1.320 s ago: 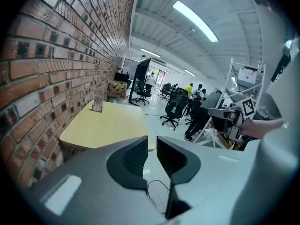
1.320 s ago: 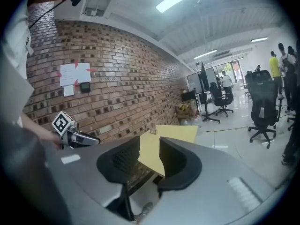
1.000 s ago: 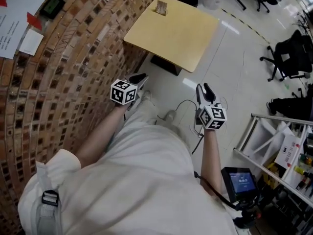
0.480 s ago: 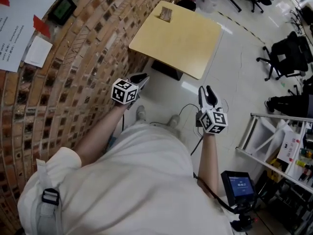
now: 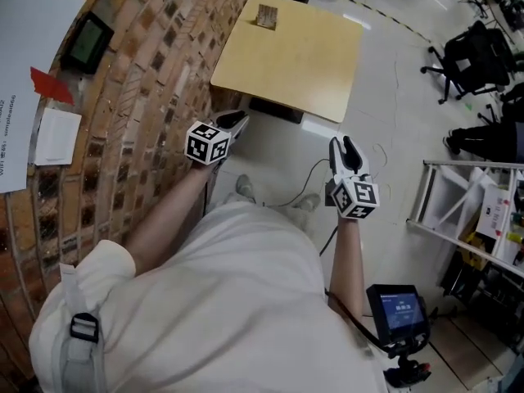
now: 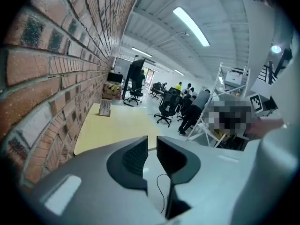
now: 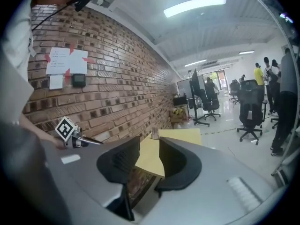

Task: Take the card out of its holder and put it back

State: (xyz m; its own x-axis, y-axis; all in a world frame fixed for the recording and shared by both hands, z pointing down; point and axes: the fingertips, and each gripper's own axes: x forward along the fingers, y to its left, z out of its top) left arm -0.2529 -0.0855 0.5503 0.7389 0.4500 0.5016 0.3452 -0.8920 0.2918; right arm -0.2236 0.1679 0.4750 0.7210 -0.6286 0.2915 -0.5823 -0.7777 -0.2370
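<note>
Head view: the card holder [image 5: 266, 15] stands on the yellow table's [image 5: 303, 64] far corner, against the brick wall [image 5: 139, 97]. The left gripper [image 5: 232, 121] and right gripper [image 5: 345, 148] hang short of the table's near edge, well apart from the holder. Only this view shows both grippers. The print on the wall paper [image 5: 33, 23] is unreadable.

Left gripper view: the jaws stand a narrow slit apart and are empty, with the table beyond them.

Right gripper view: the jaws are wider apart and empty. The holder sits on the table, just above their gap.

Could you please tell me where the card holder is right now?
In the head view, the card holder stands at the far left corner of the yellow table, close to the brick wall.
</note>
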